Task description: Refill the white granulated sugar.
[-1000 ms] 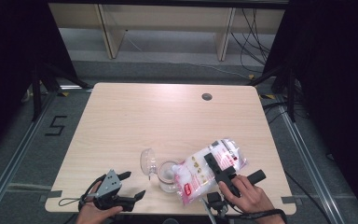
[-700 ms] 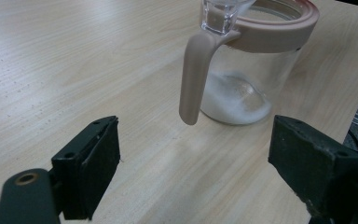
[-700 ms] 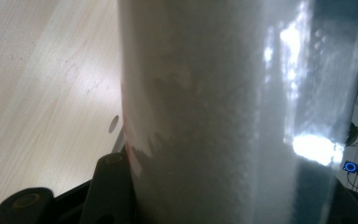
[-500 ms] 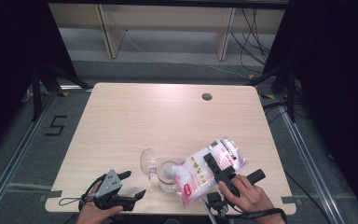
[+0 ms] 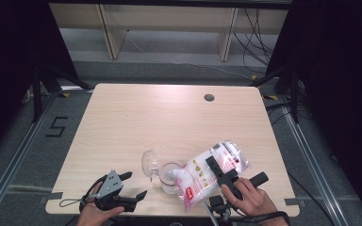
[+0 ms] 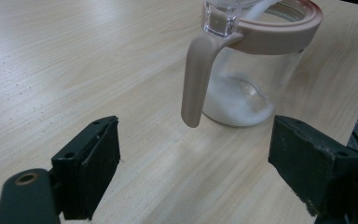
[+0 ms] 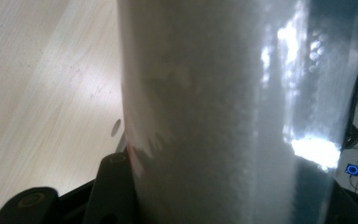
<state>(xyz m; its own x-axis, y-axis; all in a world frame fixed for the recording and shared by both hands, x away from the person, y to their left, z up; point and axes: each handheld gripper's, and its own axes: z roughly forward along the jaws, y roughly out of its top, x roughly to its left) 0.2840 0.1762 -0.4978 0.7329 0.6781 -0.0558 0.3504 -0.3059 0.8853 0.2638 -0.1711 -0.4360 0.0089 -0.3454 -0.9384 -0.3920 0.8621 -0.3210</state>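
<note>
Here I have the bag (image 5: pixel 211 173) clamped in the right gripper (image 5: pixel 221 172) and tipped mouth-down over the jar (image 5: pixel 169 178), so the white grains can run in; a shallow layer already lies at the jar's bottom. The jar stands near the table's (image 5: pixel 169 117) front edge with its lid (image 5: pixel 149 163) swung open to the left, out of the stream's way. My left gripper (image 5: pixel 133 184) waits beside it, jaws wide and empty. The table is pale wood, otherwise bare, with shelving and cables on the floor behind
</note>
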